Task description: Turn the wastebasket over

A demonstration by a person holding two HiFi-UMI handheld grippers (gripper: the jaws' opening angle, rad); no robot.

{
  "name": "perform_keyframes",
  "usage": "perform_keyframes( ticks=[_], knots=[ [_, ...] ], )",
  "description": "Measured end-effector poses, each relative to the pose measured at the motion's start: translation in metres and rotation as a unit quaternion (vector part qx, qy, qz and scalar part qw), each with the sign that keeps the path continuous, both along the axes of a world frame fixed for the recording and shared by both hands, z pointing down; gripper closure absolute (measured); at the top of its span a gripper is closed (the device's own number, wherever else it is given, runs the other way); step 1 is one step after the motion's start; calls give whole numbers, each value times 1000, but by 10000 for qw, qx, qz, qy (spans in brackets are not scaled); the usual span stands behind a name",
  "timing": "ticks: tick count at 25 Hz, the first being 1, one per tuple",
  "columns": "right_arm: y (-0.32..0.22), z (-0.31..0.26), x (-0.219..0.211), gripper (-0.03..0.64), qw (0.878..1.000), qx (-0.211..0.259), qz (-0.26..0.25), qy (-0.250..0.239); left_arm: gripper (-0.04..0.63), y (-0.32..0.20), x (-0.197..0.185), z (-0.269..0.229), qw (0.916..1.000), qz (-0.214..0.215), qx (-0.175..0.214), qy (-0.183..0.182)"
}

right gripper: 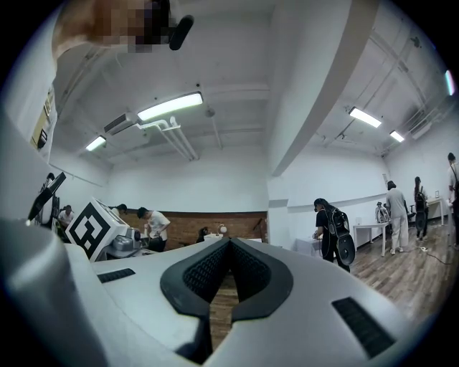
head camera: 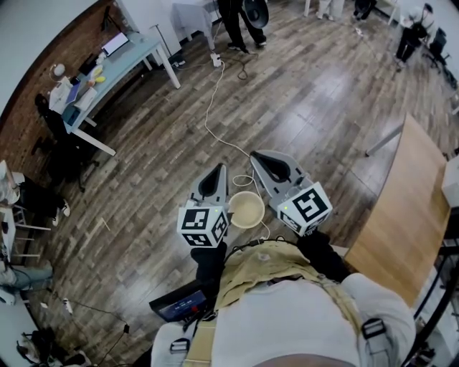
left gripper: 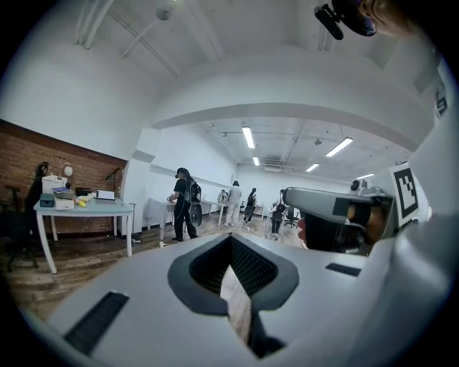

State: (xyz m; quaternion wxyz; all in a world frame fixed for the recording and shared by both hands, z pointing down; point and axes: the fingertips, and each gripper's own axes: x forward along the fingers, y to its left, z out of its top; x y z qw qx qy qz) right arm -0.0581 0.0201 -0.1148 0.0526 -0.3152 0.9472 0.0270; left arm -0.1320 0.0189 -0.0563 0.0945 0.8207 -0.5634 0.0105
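Close in, the left gripper and the right gripper are held out side by side above the wood floor, each with its jaws pressed together and nothing between them. Down on the floor, in the gap between the two sets of jaws and a little back from their tips, sits the wastebasket, pale and round, standing upright with its open mouth facing up; neither gripper touches it. A white cable loops between the jaws' tips just past the basket and trails away ahead of them. Well ahead and off to the left of the jaws stands a blue-topped counter with a laptop on it by the brick wall, and to the right of the jaws a bare wooden table. Farthest off, people stand at the room's far end
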Motion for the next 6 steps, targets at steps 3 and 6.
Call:
perform_keyframes(
  ticks=[3,6],
  knots=[
    [-1,2,-3,597,10000,7,-26,-4,594,-1,0,3,10000,3,-8,-5],
    [-1,5,-5,597,10000,14,-53,8,594,-2,-1,6,10000,21,-7,-10]
  ],
)
